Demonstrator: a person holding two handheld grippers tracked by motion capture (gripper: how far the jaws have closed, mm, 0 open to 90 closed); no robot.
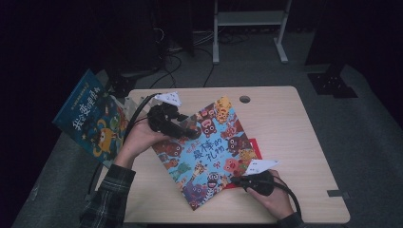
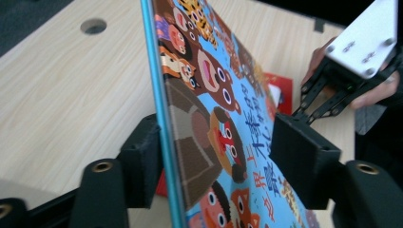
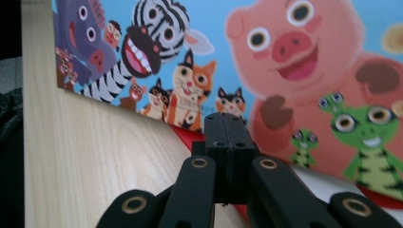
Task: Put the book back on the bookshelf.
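Picture book (image 1: 209, 152) with cartoon animals on its cover lies across the middle of the tabletop (image 1: 285, 142), its left edge lifted. Left tool (image 1: 192, 133) straddles that raised edge, jaws half-wide, 1 pad on each side, not yet pressing. Right tool (image 1: 236, 180), jaws fully together, rests at the book's lower right edge beside something red (image 1: 253, 145) underneath.

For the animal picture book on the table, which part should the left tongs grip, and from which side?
Probably the raised blue spine edge of the animal picture book, approached from the table's left: that edge is tilted off the table, so the left tongs can straddle it.
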